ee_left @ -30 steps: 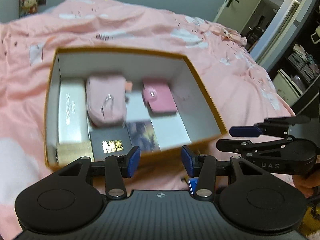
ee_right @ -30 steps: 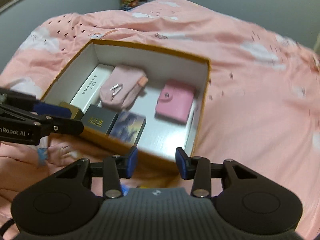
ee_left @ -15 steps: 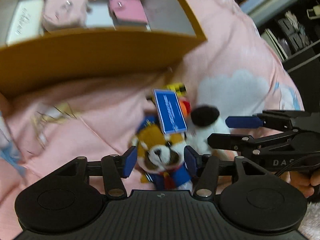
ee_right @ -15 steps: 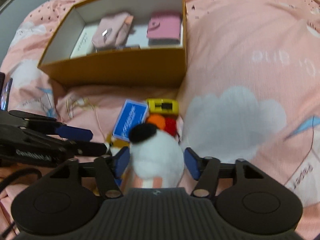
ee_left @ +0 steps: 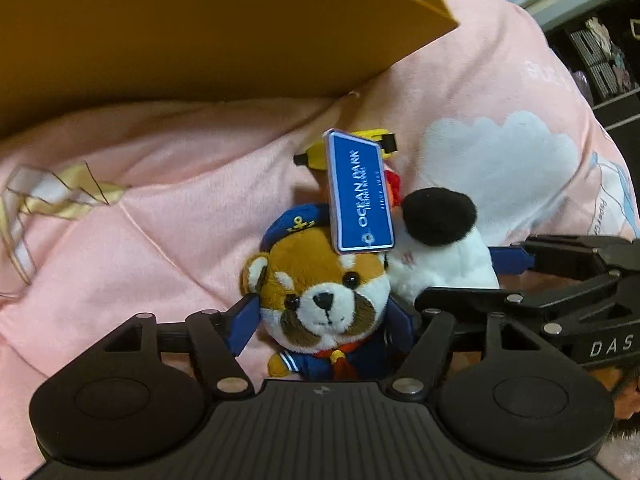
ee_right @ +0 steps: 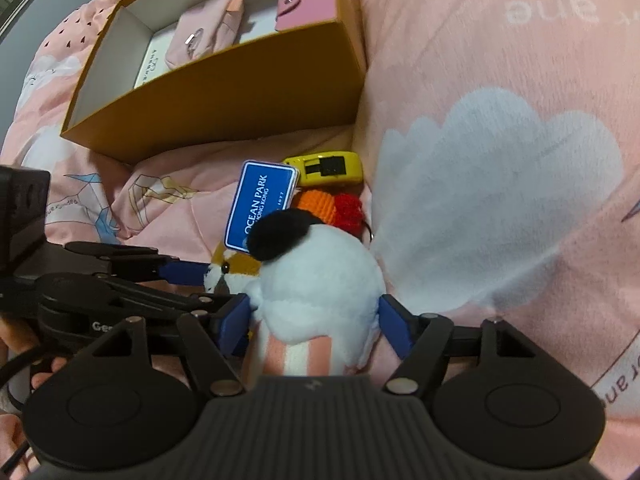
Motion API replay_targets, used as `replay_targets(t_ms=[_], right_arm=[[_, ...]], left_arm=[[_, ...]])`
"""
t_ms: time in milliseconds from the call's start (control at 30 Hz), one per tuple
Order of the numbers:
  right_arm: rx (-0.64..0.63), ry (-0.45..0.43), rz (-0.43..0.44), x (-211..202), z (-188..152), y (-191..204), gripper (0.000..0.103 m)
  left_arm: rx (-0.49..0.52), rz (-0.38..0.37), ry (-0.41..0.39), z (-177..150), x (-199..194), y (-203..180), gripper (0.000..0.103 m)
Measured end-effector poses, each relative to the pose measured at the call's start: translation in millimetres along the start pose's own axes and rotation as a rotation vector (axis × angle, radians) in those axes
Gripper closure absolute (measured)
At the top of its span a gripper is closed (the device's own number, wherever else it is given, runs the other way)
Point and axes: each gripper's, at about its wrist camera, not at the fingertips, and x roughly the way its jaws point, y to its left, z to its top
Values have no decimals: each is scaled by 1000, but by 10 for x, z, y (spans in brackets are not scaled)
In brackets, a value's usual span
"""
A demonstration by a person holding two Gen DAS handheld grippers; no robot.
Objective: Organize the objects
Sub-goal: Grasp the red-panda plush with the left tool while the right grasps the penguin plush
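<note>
On the pink duvet [ee_right: 500,80], the orange box [ee_right: 224,92] lies at 11 o'clock. Left gripper [ee_left: 326,320] spread around the sailor bear [ee_left: 324,300]; right gripper [ee_right: 314,322] likewise around the white plush [ee_right: 320,284] — pads beside both, contact unclear. Only the right view shows the yellow car [ee_right: 328,168] whole.

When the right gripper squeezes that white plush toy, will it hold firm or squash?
The white plush toy looks fluffy and rounded, so it will probably squash between the right gripper's fingers rather than resist. It likely weighs little for its bulk. Its fuzzy surface should grip the blue pads well, though the body may sag or tilt once lifted off the pink blanket.
</note>
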Motion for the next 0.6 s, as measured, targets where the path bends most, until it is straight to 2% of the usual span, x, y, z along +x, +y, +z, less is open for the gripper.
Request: replay_targets(t_ms=[133,200,367,600], right_arm=[[-2,-16,1,-17,-29,6,38],[-6,-20,7,-62,-32,28,39],[-59,-42,3,-238,-21,146,40],[-135,-118,12,-555,110,300,41]], left_arm=[[7,0,-10,-31,-52,-24,34],[15,7,-19,-62,-126,-49,36],[27,24,-54,-140,-422,-98,38],[40,25,-160,-135,-858,-173,39]])
